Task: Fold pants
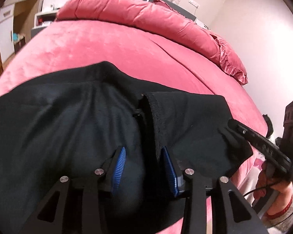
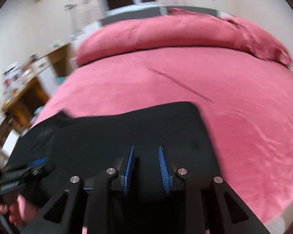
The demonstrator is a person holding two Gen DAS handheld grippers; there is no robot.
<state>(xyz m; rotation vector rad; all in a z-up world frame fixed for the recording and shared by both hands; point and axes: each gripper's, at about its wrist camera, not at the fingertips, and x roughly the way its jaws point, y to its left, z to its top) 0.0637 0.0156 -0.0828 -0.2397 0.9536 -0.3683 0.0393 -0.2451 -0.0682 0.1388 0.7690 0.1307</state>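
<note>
Black pants lie on the pink bed, long axis crosswise under both tools. Left tool and right tool are spread, gripping nothing.

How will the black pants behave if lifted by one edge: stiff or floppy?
Likely floppy: the black pants already drape in soft folds over the pink bed. Probably light, since the cloth bunches near the left gripper. The fabric looks matte, so the ribbed blue pads should hold it, though loose layers may slide apart.
</note>
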